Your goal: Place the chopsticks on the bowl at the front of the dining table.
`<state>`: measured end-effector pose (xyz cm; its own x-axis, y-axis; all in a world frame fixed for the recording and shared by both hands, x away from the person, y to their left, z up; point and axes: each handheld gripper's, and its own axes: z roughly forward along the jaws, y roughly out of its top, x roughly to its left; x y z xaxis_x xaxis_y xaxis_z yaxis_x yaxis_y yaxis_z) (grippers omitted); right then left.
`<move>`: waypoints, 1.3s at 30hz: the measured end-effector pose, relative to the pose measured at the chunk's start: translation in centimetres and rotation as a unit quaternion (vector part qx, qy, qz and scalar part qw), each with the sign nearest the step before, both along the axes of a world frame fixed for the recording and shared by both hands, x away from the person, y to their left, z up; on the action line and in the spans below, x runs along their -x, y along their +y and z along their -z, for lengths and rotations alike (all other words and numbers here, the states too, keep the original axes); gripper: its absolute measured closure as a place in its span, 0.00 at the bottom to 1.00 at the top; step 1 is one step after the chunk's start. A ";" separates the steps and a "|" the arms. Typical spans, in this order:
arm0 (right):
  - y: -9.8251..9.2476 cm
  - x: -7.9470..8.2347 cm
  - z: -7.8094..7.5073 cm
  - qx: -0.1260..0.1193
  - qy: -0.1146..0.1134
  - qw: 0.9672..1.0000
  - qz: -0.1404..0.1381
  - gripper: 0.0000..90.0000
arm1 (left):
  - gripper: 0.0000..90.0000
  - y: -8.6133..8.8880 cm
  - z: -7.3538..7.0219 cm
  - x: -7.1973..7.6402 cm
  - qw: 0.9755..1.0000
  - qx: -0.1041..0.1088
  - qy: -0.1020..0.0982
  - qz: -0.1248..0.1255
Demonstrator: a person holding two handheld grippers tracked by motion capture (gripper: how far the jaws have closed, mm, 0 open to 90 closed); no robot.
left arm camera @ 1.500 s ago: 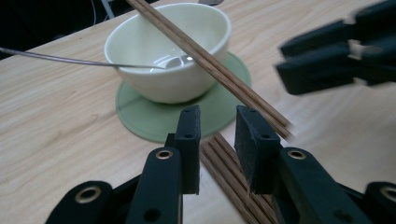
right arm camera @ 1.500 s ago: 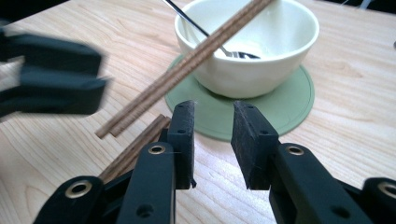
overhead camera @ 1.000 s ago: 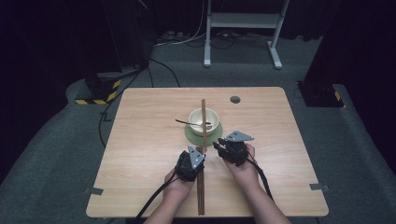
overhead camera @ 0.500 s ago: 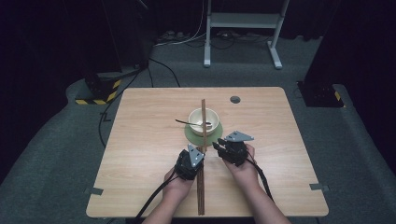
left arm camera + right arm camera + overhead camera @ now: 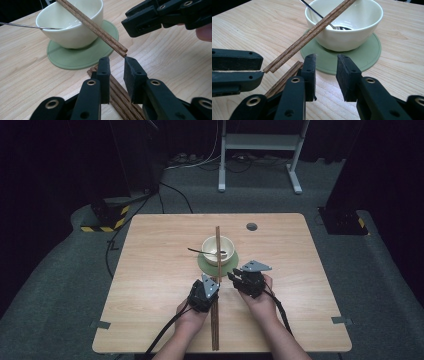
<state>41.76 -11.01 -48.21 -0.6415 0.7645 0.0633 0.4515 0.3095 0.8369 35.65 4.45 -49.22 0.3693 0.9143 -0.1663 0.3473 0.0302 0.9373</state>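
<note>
A cream bowl (image 5: 225, 245) stands on a green coaster (image 5: 204, 263) at mid-table, with a metal spoon (image 5: 196, 251) in it. One pair of wooden chopsticks (image 5: 218, 234) rests across the bowl's rim, its near end hanging free just beyond my left gripper (image 5: 217, 281). That gripper (image 5: 117, 61) has a narrow gap between its pads and nothing pressed there. A second chopstick pair (image 5: 215, 325) lies flat on the table and runs under it. My right gripper (image 5: 231, 276) sits just right of the left one; its jaws (image 5: 325, 58) stand apart and empty, aimed at the coaster (image 5: 367, 55).
The wooden table (image 5: 150, 270) has a small round hole (image 5: 251, 226) behind the bowl. Beyond the far edge stand a metal frame (image 5: 260, 150) and a black-and-yellow striped base (image 5: 102, 227), with cables on the floor. Both forearms enter from the near edge.
</note>
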 end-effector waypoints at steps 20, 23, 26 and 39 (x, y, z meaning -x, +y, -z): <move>0.0 0.0 0.0 0.001 0.002 1.000 -0.003 0.76 | 0.82 0.3 0.4 0.2 1.000 -0.005 0.003 -0.003; 0.1 0.0 0.1 0.002 0.001 1.000 -0.001 0.76 | 0.82 0.7 0.5 0.2 1.000 -0.004 0.004 -0.006; 0.1 0.1 0.1 0.005 0.002 1.000 -0.002 0.75 | 0.81 1.2 0.7 0.1 1.000 -0.002 0.004 -0.013; -0.2 -0.5 1.4 0.022 0.023 0.999 0.015 0.62 | 0.59 10.6 2.9 -0.4 0.995 -0.008 0.045 -0.089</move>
